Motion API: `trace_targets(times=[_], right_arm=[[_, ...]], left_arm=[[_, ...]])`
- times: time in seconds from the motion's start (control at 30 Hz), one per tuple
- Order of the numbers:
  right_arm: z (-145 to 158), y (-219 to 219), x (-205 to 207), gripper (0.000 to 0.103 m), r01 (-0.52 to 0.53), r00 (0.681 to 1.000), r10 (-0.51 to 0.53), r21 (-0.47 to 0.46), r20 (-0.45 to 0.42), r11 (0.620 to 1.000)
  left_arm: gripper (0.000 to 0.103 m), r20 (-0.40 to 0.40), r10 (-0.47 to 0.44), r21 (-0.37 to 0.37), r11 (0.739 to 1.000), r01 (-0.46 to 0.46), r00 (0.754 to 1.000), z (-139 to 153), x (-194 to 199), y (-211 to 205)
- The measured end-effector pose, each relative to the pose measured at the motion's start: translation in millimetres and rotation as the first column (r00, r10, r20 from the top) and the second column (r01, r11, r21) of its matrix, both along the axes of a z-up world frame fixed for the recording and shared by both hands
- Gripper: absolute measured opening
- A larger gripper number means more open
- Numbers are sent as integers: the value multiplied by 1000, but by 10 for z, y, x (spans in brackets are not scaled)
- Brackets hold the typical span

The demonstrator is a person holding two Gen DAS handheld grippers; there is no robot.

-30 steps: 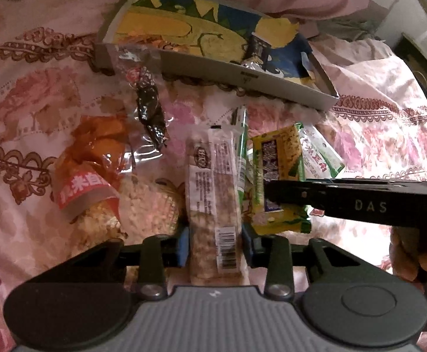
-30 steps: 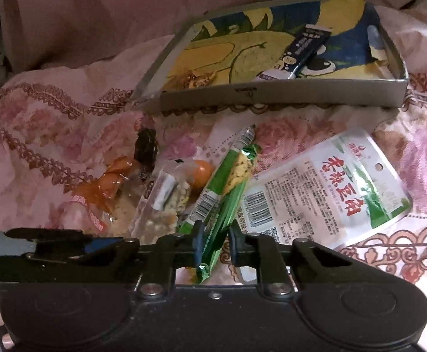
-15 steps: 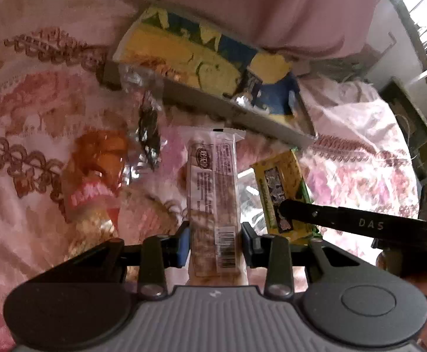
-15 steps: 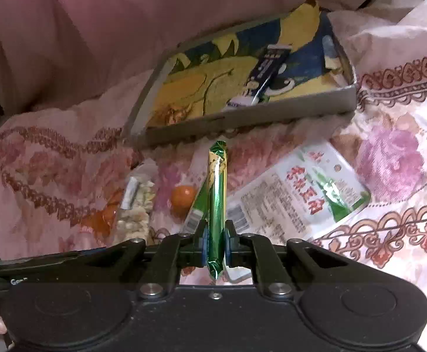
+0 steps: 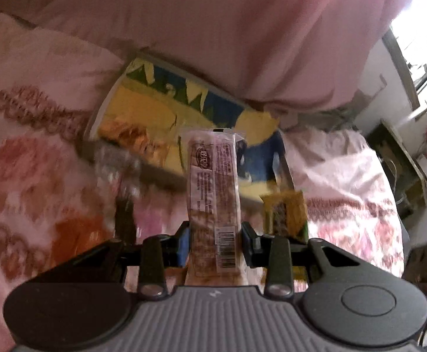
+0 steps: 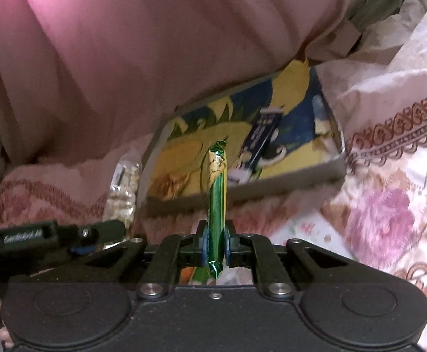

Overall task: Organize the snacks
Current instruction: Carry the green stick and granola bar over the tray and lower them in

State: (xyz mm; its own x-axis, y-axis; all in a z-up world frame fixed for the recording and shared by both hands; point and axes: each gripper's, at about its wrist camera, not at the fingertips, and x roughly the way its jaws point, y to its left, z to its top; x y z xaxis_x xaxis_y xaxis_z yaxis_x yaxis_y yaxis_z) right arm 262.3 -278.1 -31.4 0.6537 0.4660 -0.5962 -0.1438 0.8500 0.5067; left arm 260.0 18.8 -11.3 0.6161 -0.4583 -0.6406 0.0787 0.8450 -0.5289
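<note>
My left gripper (image 5: 213,240) is shut on a clear-wrapped cereal bar (image 5: 213,182) and holds it upright in the air in front of the yellow-and-blue box tray (image 5: 143,111). My right gripper (image 6: 215,240) is shut on a thin green snack stick (image 6: 217,199), held edge-on and upright before the same tray (image 6: 301,173). A dark blue sachet (image 6: 264,135) lies inside the tray. The left gripper (image 6: 67,237) with its bar (image 6: 124,187) shows at the left of the right wrist view.
A yellow-green snack packet (image 5: 285,214) and an orange packet (image 5: 78,234) lie on the floral bedspread (image 5: 31,158) in front of the tray. A pink quilt (image 6: 154,58) rises behind the tray. Furniture stands at the far right (image 5: 401,170).
Both grippers have lifted their snacks off the bedspread and moved forward toward the tray. The view is blurred by the motion.
</note>
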Motion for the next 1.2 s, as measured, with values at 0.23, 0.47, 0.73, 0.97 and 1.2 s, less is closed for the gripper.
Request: trace_targets(times=[0.23,0.47,0.73,0.97,1.2], right_arm=[[13,-52,414,11,35,998,-34,-9,54,999],[-80,26,866,11,70,994,-68,-20,82,997],[-248,294,1112,11,75,992,-48,-243,115,967],[-340,563,1078,12,4,991,42,-349,125,937],[-346,656,1021,24,-37,990,83,-357,116,933]], left_arm=[[39,107,42,33,998,-46,993,58,605,-172],[39,102,105,-69,993,-99,989,-97,1099,-169],[39,84,125,-32,992,-123,989,-441,1285,-111],[39,83,100,23,994,-102,992,-583,1286,-203],[39,88,86,90,991,-94,992,-604,1264,-277]])
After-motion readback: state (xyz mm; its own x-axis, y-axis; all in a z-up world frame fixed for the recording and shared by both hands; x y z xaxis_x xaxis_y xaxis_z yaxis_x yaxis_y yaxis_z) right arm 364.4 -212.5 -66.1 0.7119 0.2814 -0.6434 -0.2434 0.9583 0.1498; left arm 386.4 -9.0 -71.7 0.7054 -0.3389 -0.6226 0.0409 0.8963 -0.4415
